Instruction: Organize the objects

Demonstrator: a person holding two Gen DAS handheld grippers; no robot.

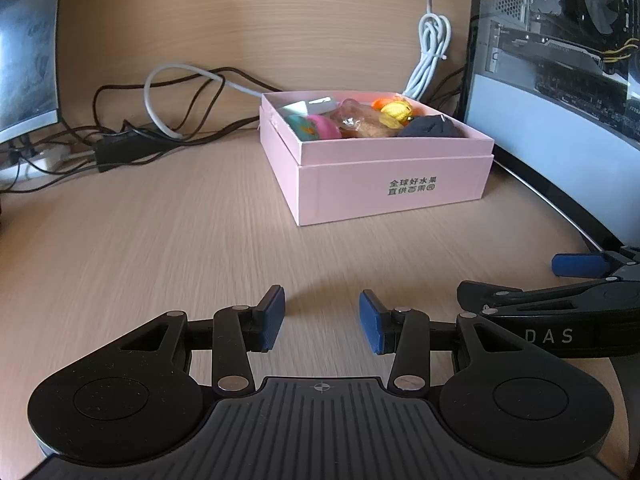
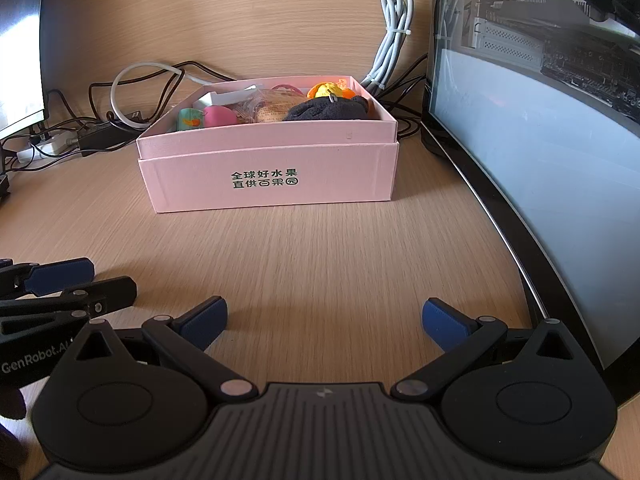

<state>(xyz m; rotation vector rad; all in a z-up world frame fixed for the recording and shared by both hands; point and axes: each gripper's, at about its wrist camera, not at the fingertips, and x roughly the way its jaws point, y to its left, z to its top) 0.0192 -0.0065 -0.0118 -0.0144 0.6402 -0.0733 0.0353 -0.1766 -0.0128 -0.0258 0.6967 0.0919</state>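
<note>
Right wrist view is showing a pale wood-grain desk lying bare in front, cables trailing along the far wall, a computer case standing right, the pink box sitting far-centre holding colourful items, and both the left gripper and right gripper hovering apart, gripping nothing.

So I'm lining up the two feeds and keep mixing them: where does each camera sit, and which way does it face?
Left wrist view: on the left gripper, looking forward and down across the desk at the pink box; its fingers are apart with nothing between them, and the right gripper shows at the right edge.
Right wrist view: on the right gripper, facing the box squarely; open fingers, the left gripper at the left edge.
Both share the box, the cables and the computer case.
</note>
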